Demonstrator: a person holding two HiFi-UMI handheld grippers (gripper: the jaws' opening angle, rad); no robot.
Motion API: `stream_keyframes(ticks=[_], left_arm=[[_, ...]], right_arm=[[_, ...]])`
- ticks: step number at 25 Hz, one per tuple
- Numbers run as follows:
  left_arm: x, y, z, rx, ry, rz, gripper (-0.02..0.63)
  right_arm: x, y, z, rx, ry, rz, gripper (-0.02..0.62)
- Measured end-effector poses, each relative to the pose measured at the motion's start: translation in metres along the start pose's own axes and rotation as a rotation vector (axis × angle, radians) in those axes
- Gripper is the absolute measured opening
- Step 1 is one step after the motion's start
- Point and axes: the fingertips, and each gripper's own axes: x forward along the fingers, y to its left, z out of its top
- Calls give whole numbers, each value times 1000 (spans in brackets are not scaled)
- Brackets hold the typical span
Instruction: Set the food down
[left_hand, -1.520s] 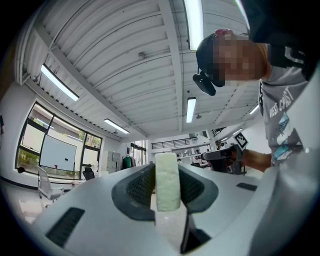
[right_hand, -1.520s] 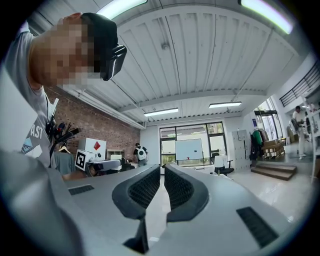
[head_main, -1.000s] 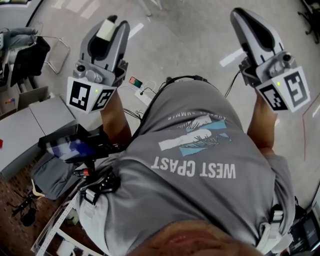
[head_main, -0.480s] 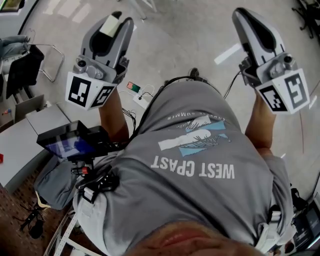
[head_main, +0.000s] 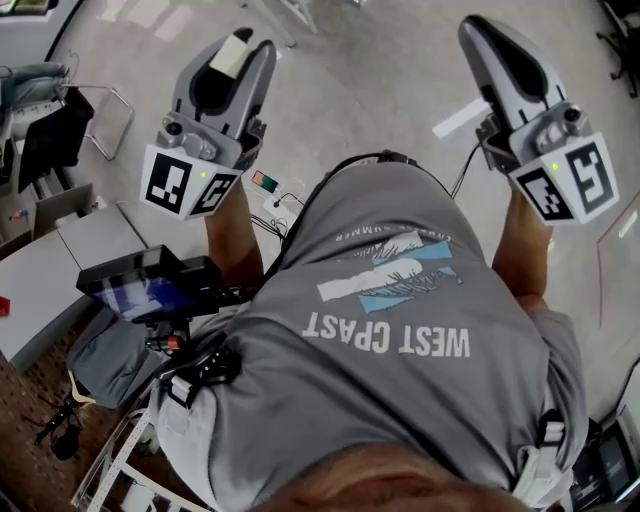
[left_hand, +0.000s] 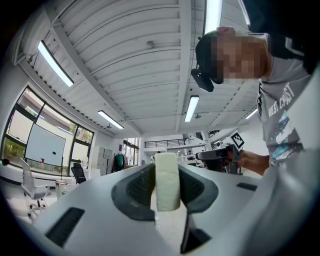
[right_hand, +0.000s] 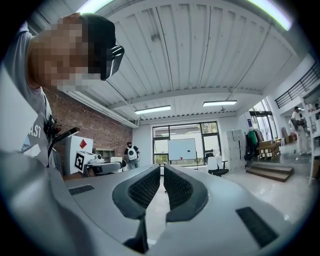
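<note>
one pale food block (left_hand: 166, 181) (tofu, perhaps)

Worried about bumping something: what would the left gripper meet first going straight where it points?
The way looks free: beyond the food block that the left gripper holds is only open room, though depth is unclear.

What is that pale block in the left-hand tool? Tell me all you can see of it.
The block is a creamy-white slab with rounded corners and a matte, spongy-looking surface. It stands upright, clamped between the dark ribbed pads of the left gripper, its top poking above them. Nothing else touches it.
</note>
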Motion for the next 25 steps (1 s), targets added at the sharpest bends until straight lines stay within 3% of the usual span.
stream_keyframes(ticks=[12, 25], left_arm=[[44, 7, 39, 8, 2, 62, 110], [62, -5, 44, 13, 14, 0, 110]], right_arm=[[7, -41, 49, 2, 6, 57, 8], [-20, -47, 57, -1, -13, -8, 8]])
